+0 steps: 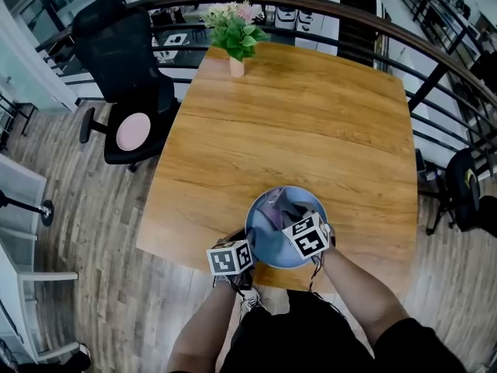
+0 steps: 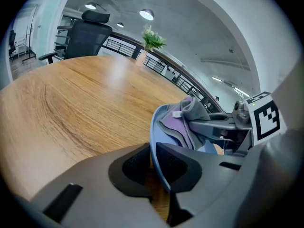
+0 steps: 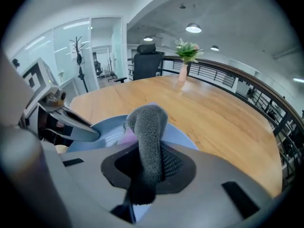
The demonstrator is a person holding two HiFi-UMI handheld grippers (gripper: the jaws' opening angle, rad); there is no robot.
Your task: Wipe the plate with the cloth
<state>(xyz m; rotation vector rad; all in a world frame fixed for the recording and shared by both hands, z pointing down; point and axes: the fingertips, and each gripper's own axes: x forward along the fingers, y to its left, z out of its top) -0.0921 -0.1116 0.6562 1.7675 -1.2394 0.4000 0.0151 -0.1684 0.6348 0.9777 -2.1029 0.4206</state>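
A blue plate (image 1: 273, 249) rests near the front edge of the wooden table (image 1: 295, 123), just ahead of the person. My left gripper (image 1: 247, 245) is shut on the plate's left rim; in the left gripper view the rim (image 2: 156, 127) runs upright between the two pads. A grey and purple cloth (image 1: 278, 207) lies bunched in the plate. My right gripper (image 1: 292, 221) is shut on the cloth, whose grey fold (image 3: 148, 127) sticks up from between the jaws over the plate (image 3: 107, 132). The cloth (image 2: 184, 118) hides much of the plate's inside.
A small vase of flowers (image 1: 235, 36) stands at the table's far edge. A black office chair (image 1: 124, 68) with a pink disc on its seat stands to the far left. A curved railing (image 1: 435, 68) runs behind and to the right of the table.
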